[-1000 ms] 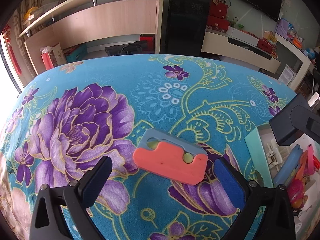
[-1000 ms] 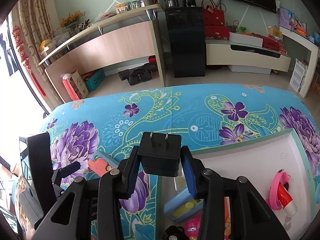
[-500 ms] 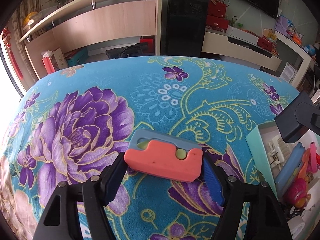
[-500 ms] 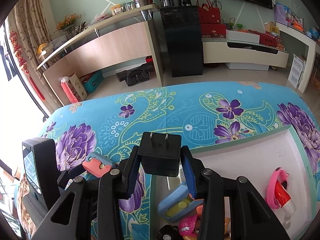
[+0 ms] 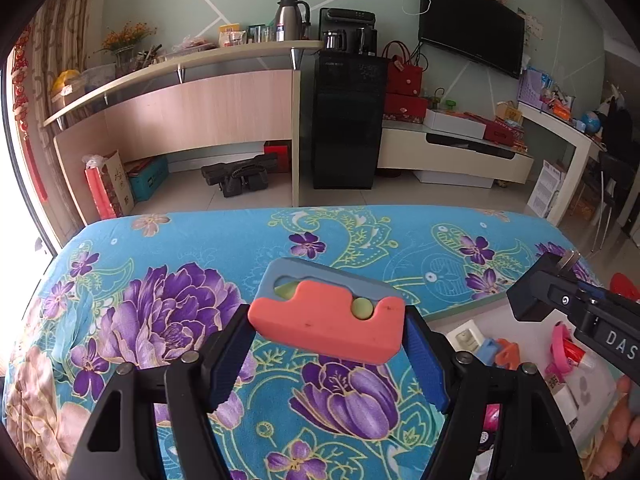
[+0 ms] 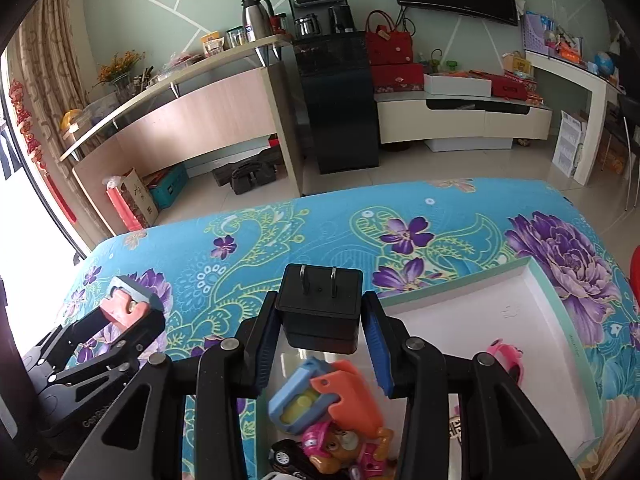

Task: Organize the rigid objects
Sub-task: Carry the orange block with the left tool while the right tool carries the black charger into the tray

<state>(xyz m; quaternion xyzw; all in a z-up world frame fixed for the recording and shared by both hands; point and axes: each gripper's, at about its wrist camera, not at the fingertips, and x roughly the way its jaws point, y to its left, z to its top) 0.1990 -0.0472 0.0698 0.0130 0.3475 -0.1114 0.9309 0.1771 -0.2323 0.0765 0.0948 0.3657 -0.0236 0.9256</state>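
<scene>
Left gripper (image 5: 326, 330) clamped on orange-and-blue toy (image 5: 326, 314), held above the floral cloth (image 5: 192, 248). Right gripper (image 6: 320, 330) pinches black plug adapter (image 6: 319, 304) over tray (image 6: 552, 280). Next, likely: carry both in, then release.

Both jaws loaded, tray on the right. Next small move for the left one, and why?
Probably carry the left gripper toward the white tray on its right and stop over a bare patch. Its jaws are clamped on the orange-and-blue toy, already lifted off the floral cloth. The right gripper holds the black plug adapter over the tray's near end, so keep clear of it.
</scene>
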